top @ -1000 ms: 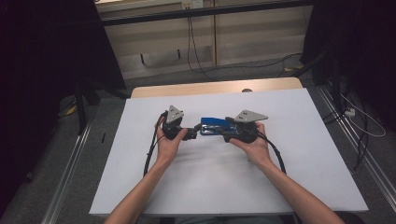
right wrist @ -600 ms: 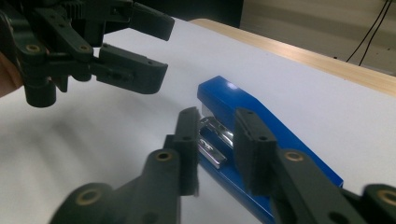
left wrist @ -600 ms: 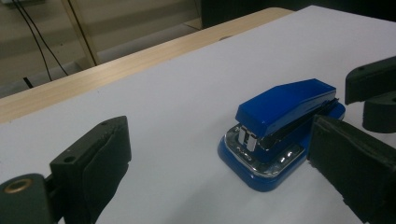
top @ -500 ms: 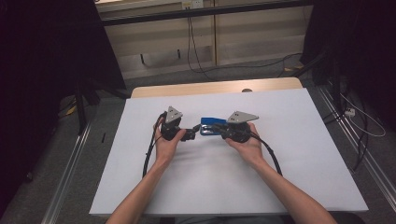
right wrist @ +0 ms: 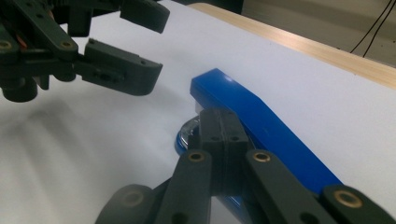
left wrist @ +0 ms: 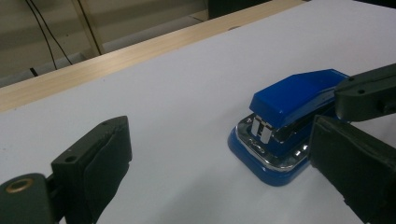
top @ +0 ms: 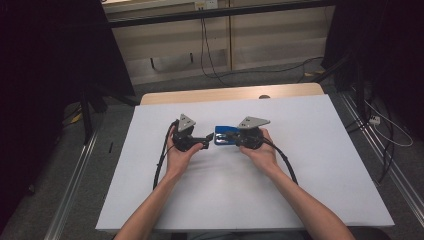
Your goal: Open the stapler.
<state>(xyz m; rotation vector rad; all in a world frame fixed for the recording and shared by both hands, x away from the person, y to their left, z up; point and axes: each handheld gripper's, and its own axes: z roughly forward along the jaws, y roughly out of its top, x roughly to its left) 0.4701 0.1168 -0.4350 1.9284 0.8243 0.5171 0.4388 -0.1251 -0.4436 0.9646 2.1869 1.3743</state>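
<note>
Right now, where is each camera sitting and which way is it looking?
High view: above the person's side of the table, looking forward and down; both forearms, left gripper and right gripper show.
Left gripper view: rides the left gripper, looking between its open jaws at the blue stapler.
Right gripper view: rides the right gripper, looking along its shut jaws beside the stapler; the left gripper shows farther off.
All three share the stapler on the white table.

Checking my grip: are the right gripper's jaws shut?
Shut: the right gripper's jaws meet, pads together, beside the blue stapler.
</note>
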